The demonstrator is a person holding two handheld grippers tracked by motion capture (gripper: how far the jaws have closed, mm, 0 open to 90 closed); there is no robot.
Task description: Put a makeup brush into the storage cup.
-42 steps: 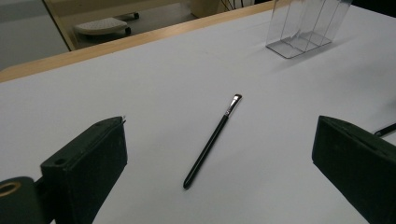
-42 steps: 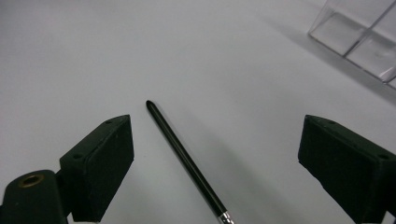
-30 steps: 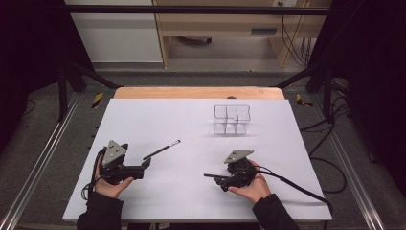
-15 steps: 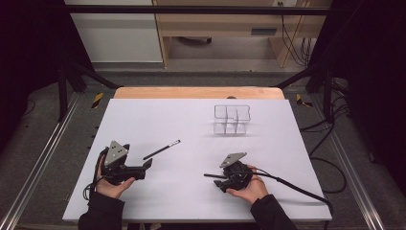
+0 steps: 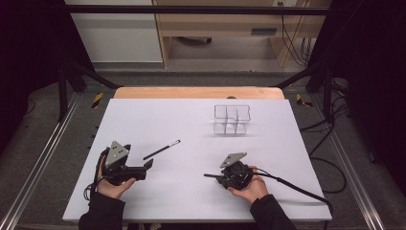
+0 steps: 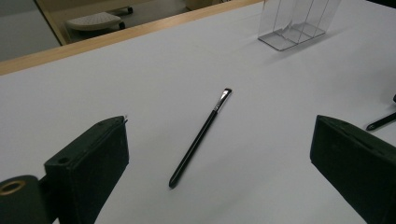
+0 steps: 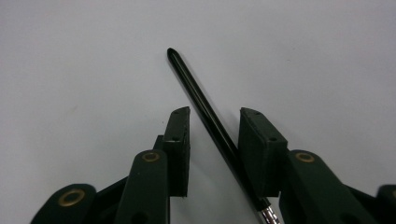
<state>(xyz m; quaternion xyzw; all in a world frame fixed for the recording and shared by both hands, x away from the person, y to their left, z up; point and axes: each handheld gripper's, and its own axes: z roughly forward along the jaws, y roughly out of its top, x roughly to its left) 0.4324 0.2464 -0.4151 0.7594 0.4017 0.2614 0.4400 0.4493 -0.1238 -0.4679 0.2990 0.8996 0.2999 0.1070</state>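
White table (image 5: pixel 158 120), clear organizer (image 5: pixel 231 119) far side. My left gripper (image 6: pixel 219 154) gapes before one brush (image 6: pixel 200 137); right gripper (image 7: pixel 214 140), just closing, straddles the other brush (image 7: pixel 205 112), untouched. Brush sits diagonal: might pivot out.

Count: 2 slim black brushes, one (image 5: pixel 162 149) lying loose on the table nr the left side, the other (image 5: pixel 214 176) lying between the right gripper's jaws. 1 clear plastic organizer (image 5: pixel 231 119) w/ several compartments, 1 white table (image 5: pixel 191 124). Grippers: 2, left (image 5: pixel 143 168) & right (image 5: pixel 221 177), each in 1 hand.
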